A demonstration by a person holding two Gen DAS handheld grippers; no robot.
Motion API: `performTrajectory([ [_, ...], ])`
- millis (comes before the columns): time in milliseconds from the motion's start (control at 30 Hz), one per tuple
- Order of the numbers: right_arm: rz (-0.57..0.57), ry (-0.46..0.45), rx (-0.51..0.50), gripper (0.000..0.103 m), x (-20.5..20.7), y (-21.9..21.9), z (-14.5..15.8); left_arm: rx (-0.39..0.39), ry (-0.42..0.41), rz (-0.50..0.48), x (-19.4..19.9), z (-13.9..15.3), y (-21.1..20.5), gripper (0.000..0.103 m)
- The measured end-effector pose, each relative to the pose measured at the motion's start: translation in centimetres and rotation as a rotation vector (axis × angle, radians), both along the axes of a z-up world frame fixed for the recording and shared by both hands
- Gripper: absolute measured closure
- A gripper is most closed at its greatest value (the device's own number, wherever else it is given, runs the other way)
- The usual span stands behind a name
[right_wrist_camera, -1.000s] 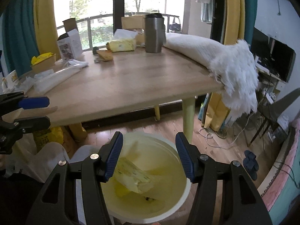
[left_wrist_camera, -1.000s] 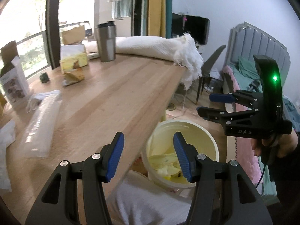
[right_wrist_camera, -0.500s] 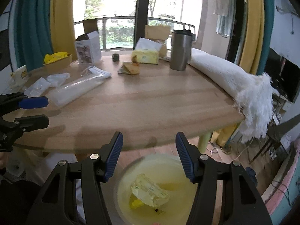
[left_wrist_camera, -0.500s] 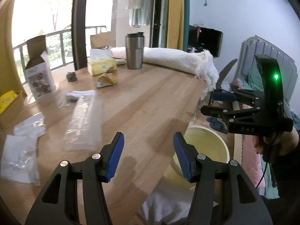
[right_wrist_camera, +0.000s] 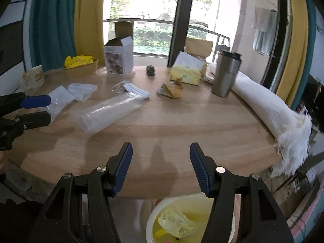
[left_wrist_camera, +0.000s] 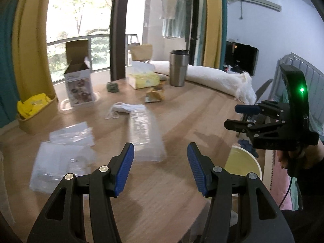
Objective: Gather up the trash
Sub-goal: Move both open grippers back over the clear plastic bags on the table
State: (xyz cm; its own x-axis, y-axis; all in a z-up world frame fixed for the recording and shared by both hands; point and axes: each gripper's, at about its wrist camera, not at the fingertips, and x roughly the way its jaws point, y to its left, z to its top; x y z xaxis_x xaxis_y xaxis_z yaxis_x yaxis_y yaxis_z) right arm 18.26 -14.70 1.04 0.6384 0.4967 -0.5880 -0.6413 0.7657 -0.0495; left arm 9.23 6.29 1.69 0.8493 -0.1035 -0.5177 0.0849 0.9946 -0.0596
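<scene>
Loose trash lies on the wooden table: a long clear plastic sleeve, flat clear bags, a white face mask and a crumpled yellow wrapper. A pale yellow bucket stands on the floor below the table's near edge, with wrappers inside. My left gripper hovers open over the table, short of the sleeve. My right gripper hangs open above the table edge and bucket. Neither gripper holds anything.
At the back stand a steel tumbler, a yellow tissue pack, an open white carton, a tray of yellow items and a small green lump. A rolled white cloth runs along the right edge.
Both grippers have risen from over the bucket and swung toward the tabletop, so the trash on the table has come into view. Both stayed open and empty.
</scene>
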Motion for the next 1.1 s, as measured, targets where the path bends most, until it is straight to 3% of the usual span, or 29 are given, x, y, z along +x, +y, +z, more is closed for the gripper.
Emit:
performTrajectory([
  [700,0.124,-0.007,-0.042,0.04,0.7,10.4,1.0,-0.003,0.017,0.151,-0.4,-0.4,11.2,0.045],
  [1100,0.169,0.051,-0.057,0.033,2.6,14.9,-0.4,0.023,0.147,0.1,2.2,-3.1,12.2,0.045],
])
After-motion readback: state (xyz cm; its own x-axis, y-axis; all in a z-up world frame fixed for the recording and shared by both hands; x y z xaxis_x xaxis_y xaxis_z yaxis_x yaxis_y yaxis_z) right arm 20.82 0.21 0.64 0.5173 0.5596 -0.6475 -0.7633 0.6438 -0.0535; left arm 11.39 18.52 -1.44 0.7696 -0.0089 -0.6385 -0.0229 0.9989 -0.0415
